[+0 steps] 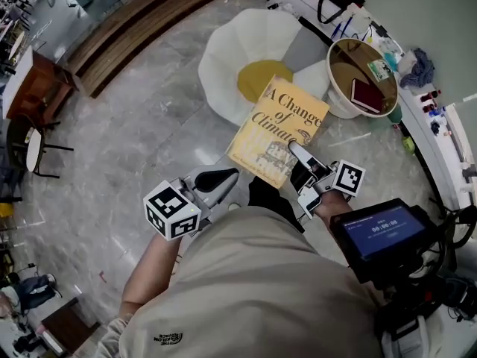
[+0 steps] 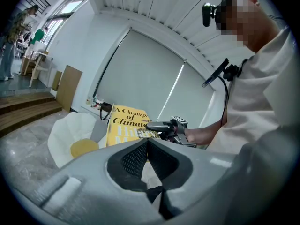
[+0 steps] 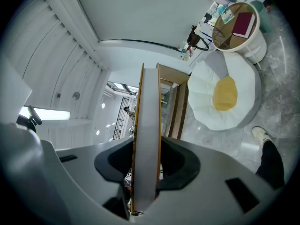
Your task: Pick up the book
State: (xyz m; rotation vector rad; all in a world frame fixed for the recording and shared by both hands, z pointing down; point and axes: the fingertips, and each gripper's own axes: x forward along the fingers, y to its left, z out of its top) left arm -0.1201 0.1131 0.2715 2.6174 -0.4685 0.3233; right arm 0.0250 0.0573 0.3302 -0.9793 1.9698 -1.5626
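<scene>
A yellow book titled "A Change of Climate" hangs in the air above the grey marble floor, with my right gripper shut on its lower right edge. In the right gripper view the book stands edge-on, its white page block squeezed between the two dark pads of that gripper. My left gripper sits lower and to the left of the book, apart from it, shut with nothing in it. From the left gripper I see the book's cover and the right gripper clamped on it.
A white flower-shaped cushion with a yellow centre lies on the floor behind the book. A round white tub holding a maroon book stands at its right. Wooden steps run along the back left. A blue-screened device sits at my right side.
</scene>
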